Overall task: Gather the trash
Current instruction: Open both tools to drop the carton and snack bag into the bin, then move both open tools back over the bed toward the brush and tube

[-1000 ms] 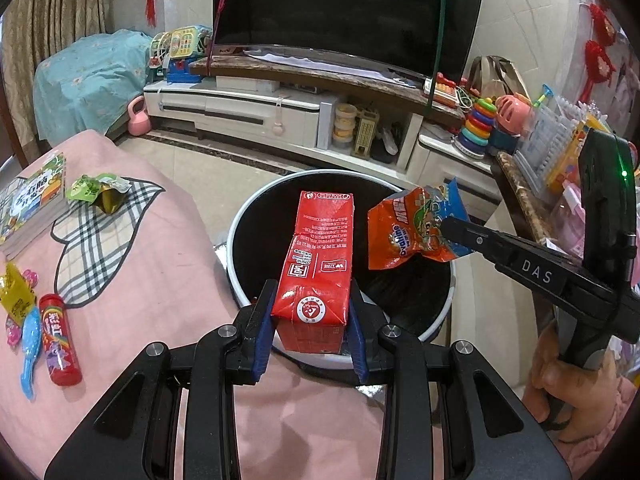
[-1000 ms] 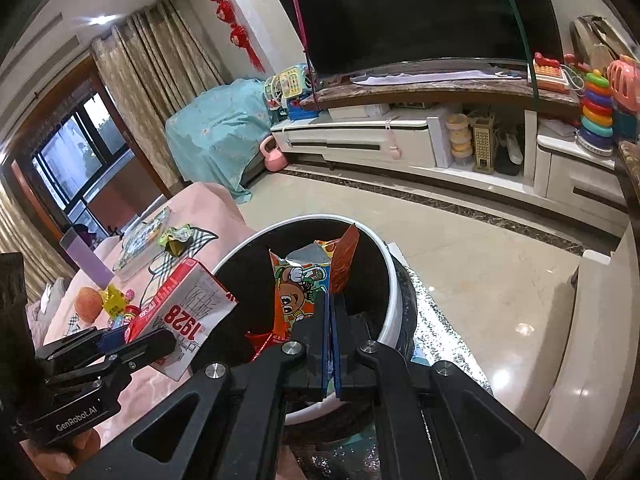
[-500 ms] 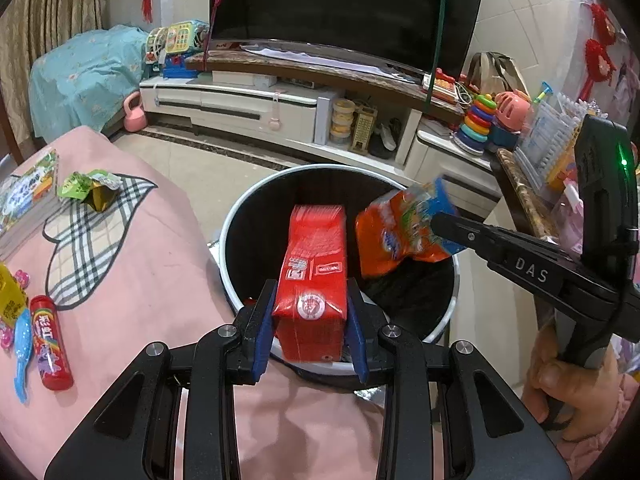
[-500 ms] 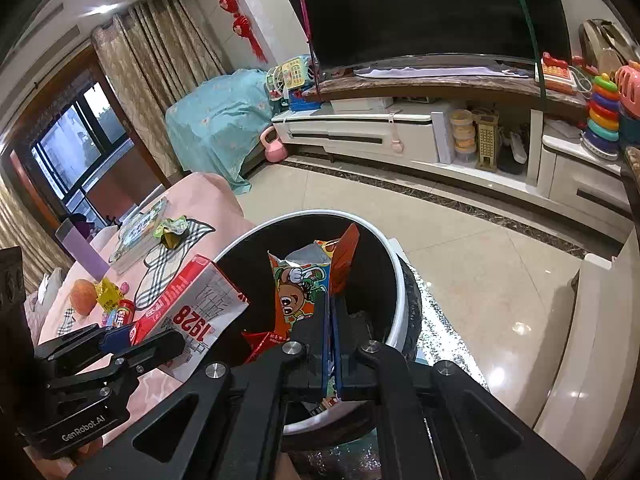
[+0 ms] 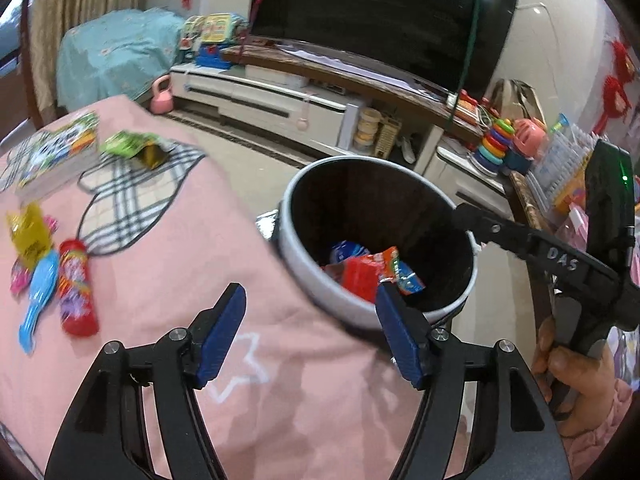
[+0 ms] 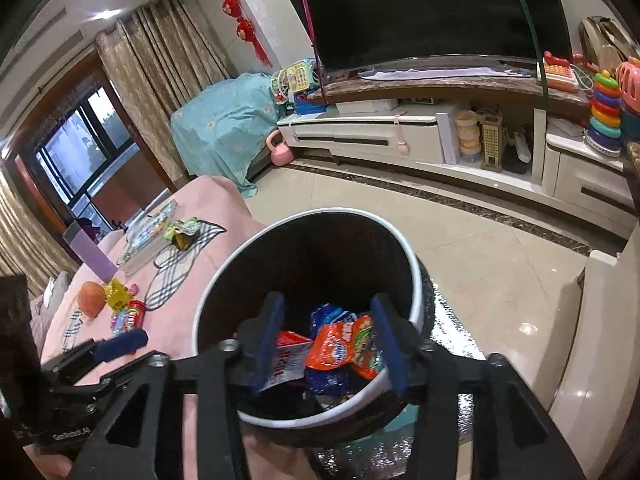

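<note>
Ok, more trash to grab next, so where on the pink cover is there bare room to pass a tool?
Bare: pink cover between red tube and bin. Crowded: left edge, around yellow wrapper, blue comb and books.

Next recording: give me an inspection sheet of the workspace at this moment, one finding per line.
Surface: pink cloth over the table, a plaid patch on it.
Job's things: red carton and orange snack packet lie inside the trash bin.
Clutter: green wrapper, yellow wrapper, red candy tube, blue plastic piece, books, an apple.
Grippers: left gripper and right gripper open, empty; both jaws have just been opening.
Cables: nothing seen.
Surroundings: television, cabinet, toys, tiled floor.
</note>
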